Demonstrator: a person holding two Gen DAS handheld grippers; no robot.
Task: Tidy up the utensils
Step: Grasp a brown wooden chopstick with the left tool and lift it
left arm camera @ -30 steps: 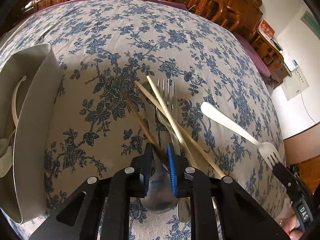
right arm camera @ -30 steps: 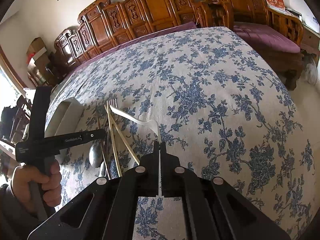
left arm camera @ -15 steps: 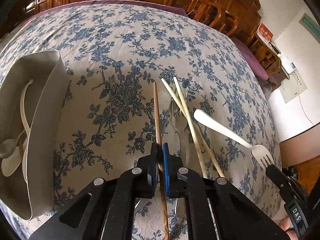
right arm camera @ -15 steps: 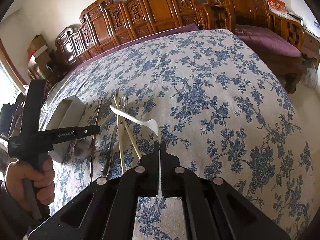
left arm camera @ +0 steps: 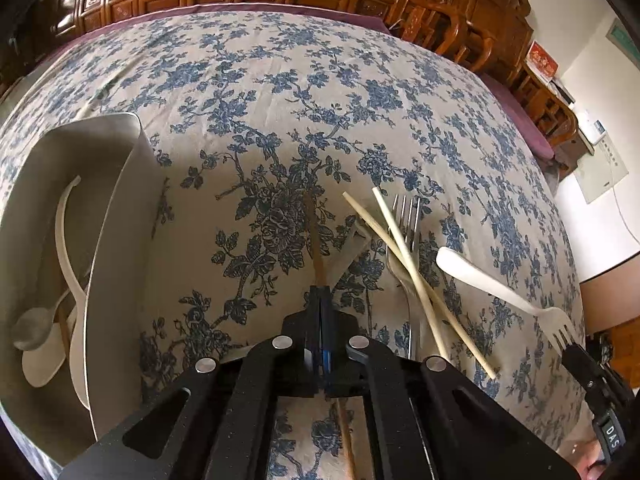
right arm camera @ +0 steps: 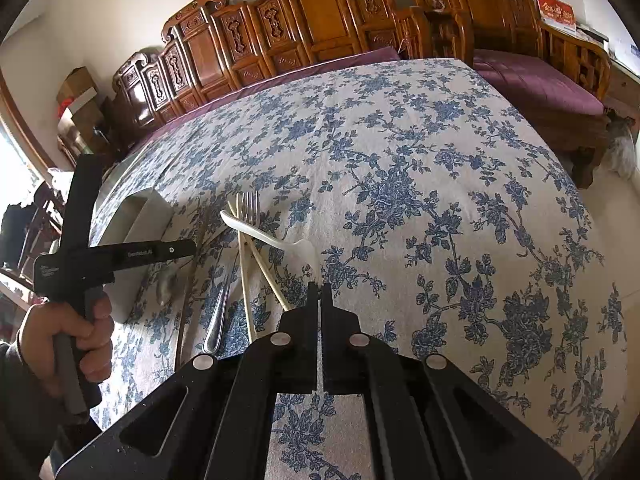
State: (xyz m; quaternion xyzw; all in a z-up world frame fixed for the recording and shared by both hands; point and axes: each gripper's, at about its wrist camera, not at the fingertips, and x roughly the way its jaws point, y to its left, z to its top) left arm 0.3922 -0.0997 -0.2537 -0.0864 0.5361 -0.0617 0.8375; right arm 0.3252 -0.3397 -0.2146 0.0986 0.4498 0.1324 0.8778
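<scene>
My left gripper (left arm camera: 320,292) is shut on a brown chopstick (left arm camera: 315,240) that sticks out ahead of its jaws and trails back beneath them. In the right wrist view the left gripper (right arm camera: 191,246) hangs over the cloth beside a metal spoon (right arm camera: 166,284). Two pale chopsticks (left arm camera: 404,264) lie crossed over a metal fork (left arm camera: 406,216). My right gripper (right arm camera: 320,286) is shut on the tines of a white plastic fork (right arm camera: 260,234), whose handle reaches over the pale chopsticks. A white organizer tray (left arm camera: 116,208) stands at the left and holds white and grey spoons (left arm camera: 32,328).
The table wears a blue floral cloth (right arm camera: 420,200). Carved wooden chairs (right arm camera: 304,12) line its far side and a purple-cushioned bench (right arm camera: 536,76) stands at the right. A person's hand (right arm camera: 68,344) grips the left tool's handle.
The left jaws closed fully on the brown chopstick and swung it from slanted to straight ahead. The left view shifted toward the tray. The right gripper and white fork stayed put.
</scene>
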